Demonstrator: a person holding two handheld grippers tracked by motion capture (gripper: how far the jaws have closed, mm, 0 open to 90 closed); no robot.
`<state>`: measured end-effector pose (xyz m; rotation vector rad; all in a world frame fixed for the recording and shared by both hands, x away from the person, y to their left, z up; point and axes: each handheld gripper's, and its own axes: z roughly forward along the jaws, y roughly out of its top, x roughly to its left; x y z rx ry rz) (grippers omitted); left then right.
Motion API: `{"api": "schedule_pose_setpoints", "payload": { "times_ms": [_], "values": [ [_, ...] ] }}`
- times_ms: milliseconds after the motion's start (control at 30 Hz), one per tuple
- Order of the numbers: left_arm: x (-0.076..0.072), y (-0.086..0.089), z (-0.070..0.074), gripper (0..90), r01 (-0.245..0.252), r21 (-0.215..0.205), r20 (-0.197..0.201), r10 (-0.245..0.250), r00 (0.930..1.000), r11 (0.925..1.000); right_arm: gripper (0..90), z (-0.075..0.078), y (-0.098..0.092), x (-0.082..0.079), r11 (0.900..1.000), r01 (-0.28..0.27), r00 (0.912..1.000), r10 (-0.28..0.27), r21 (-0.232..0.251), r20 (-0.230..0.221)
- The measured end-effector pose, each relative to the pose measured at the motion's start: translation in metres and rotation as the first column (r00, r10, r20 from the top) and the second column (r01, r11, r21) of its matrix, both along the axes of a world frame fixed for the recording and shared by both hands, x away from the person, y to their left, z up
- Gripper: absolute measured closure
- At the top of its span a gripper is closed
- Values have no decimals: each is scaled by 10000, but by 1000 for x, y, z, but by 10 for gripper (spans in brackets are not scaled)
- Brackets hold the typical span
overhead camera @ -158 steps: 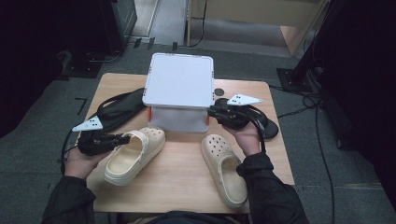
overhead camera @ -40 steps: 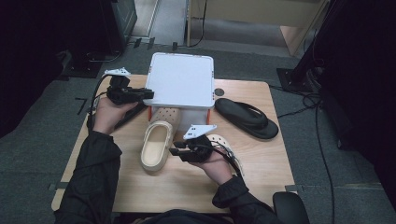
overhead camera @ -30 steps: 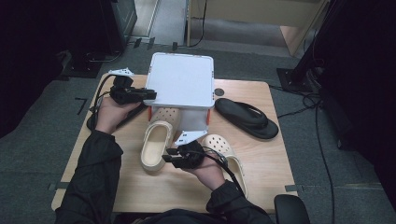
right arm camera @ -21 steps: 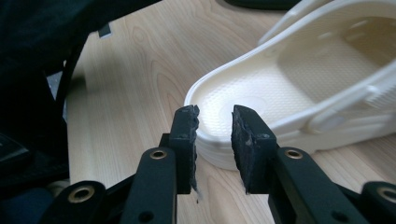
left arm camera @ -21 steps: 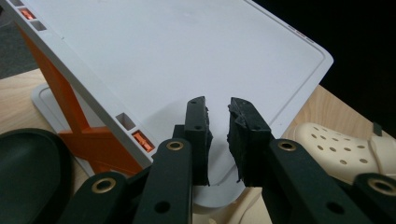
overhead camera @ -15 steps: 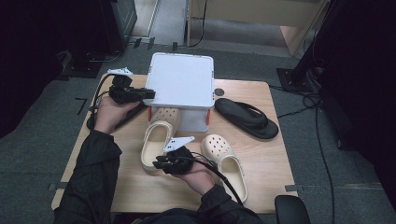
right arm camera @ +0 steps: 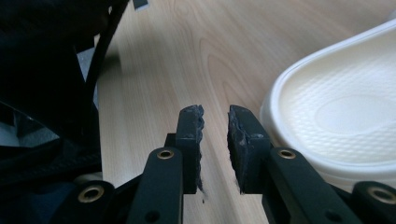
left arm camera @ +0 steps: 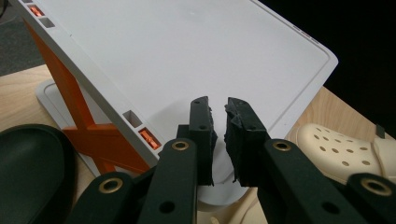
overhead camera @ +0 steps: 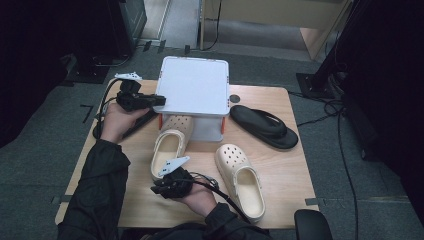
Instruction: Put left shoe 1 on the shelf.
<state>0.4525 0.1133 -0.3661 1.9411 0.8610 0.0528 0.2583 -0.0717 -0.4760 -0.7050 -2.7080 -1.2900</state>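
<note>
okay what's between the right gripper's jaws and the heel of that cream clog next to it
Nothing: the right gripper view shows bare wood of the table between the right gripper and the clog's heel, close beside its right-hand jaw.

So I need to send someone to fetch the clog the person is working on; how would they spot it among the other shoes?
Start at the white rack at the table's far middle. The cream clog has its toe tucked under the rack's front, heel towards the person, close beside the right tongs. Its twin lies out in the open to the right, and the other shoes are black.
</note>
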Motion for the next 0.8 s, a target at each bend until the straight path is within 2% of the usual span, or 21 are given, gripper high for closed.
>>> {"api": "schedule_pose_setpoints", "payload": {
  "times_ms": [200, 333, 500, 633, 733, 800],
  "values": [
    [0, 0, 0, 822, -13, 4, -12, 13, 10000, 10000, 752, -15, 5, 7, 9990, 216, 9997, -221, -388, -141],
    [0, 0, 0, 823, 14, -34, -39, -14, 10000, 10000, 780, -16, 3, 11, 9991, 288, 9990, -298, -306, -325],
    [0, 0, -1, 826, 6, -55, -52, -6, 10000, 10000, 788, -16, 3, 14, 9983, 355, 9993, -359, -463, -73],
    [0, 0, -1, 826, 18, -85, -89, -19, 10000, 10000, 789, -15, -2, 20, 9958, 688, 9974, -673, -599, 271],
    [1, 1, -1, 826, 33, -96, -120, -35, 9999, 9999, 794, -14, -5, 24, 9956, 765, 9970, -756, -549, 183],
    [1, 1, -1, 826, 54, -100, -131, -55, 9999, 9999, 793, -14, -7, 28, 9945, 908, 9956, -894, -524, 289]
  ]
}}
